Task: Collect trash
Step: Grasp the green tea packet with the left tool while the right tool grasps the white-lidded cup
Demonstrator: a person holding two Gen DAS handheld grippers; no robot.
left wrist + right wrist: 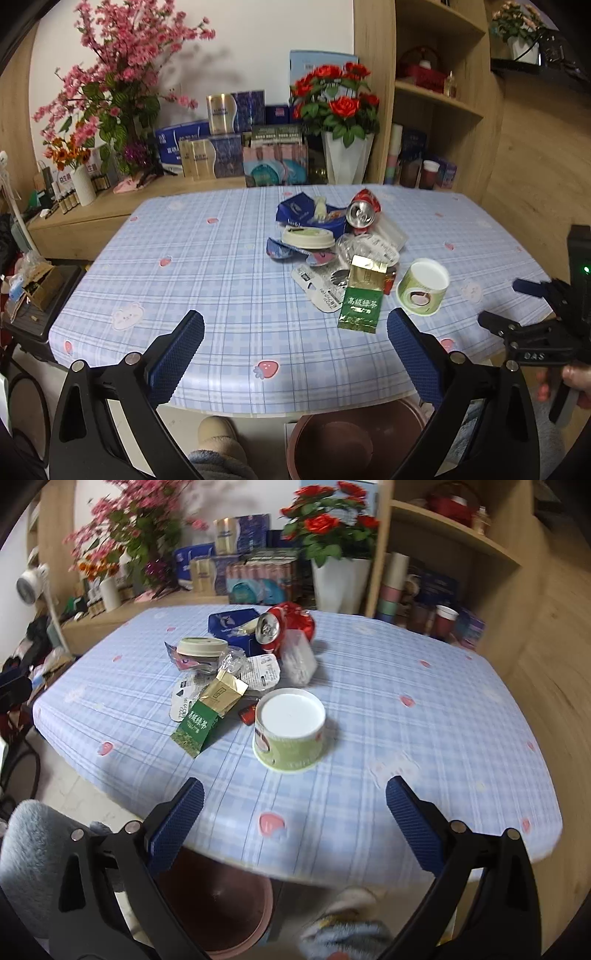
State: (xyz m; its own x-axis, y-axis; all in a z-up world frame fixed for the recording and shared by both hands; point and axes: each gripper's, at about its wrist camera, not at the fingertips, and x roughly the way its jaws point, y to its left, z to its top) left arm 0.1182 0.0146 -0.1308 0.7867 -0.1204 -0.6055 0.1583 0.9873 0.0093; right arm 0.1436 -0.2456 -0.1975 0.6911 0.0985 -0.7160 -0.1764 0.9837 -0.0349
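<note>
Both jaw pairs stand wide apart and grasp nothing: we hold the left gripper [295,354] and the right gripper [294,829] short of the near edge of the table [424,716]. The trash lies in a loose heap at mid-table, with the cup [290,729] nearest us, inverted, its white base up and set slightly apart from the rest. We judge it the first item for the right gripper: we should bring the fingers down on either side of its wall, low enough to clear the taper, and close gently, since thin paper will likely crush. Just left of it lies the tea packet [210,712], flat and overlapping other wrappers; a flat pouch calls for a pinch at a raised edge. Behind these sit a lidded tub [201,648], a dented can [275,627] on its side and a blue box [232,624]. The bin [351,439] stands on the floor under the table's near edge, between the two grippers, so each carry is short. Only the left view shows the right gripper [532,306] from outside, fingers spread, with part of the hand [576,380] on its handle; only the right view shows the small red wrapper [247,714] clearly, tucked between cup and packet, and the cup's full outline.
</note>
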